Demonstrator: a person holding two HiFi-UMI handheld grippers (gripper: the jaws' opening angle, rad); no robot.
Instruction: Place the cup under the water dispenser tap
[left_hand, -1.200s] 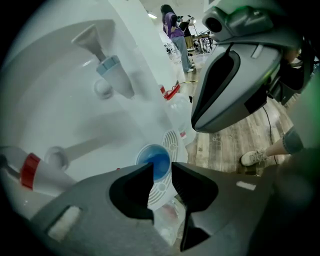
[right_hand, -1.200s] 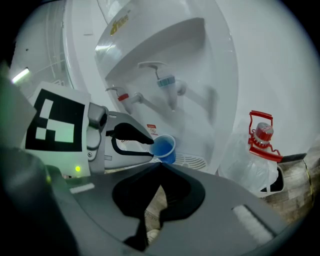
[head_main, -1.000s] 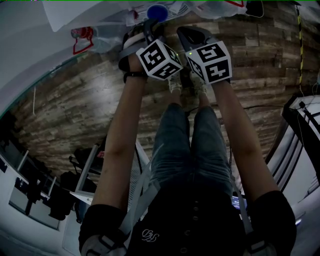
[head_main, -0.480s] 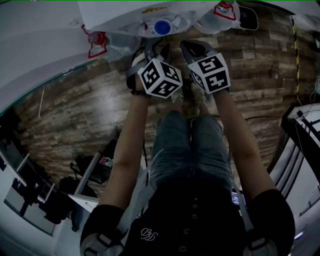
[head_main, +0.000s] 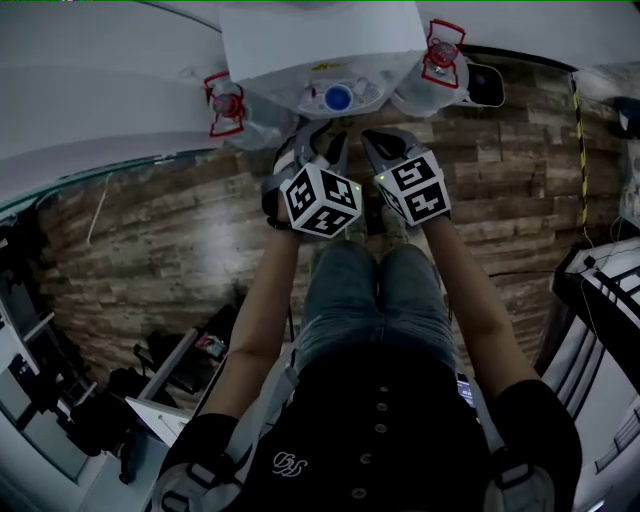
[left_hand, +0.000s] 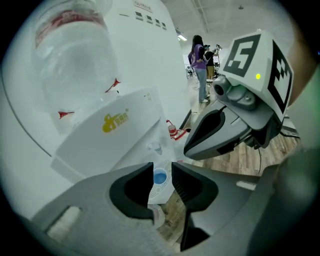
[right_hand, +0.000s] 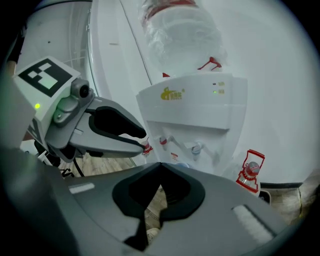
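Note:
A white water dispenser (head_main: 320, 45) stands ahead on the wooden floor, with a clear bottle (right_hand: 180, 35) on top. Its red tap (right_hand: 162, 141) and blue tap (right_hand: 196, 148) stick out over a drip tray (head_main: 362, 98). A round blue thing (head_main: 338, 97), maybe the cup seen from above, sits on that tray. My left gripper (head_main: 322, 143) is a short way in front of the tray, jaws a narrow gap apart and empty (left_hand: 162, 172). My right gripper (head_main: 378, 145) hangs beside it with its tips touching (right_hand: 160, 167).
Small bottles in red frames stand left (head_main: 225, 102) and right (head_main: 442, 52) of the dispenser. A black box (head_main: 485, 85) lies by the wall. Dark desks and chairs (head_main: 60, 400) fill the left, white racks (head_main: 600, 290) the right. A person (left_hand: 200, 60) stands far off.
The dispenser and its tray have come further into the head view, and both grippers now sit closer to the tray. The jaws look the same.

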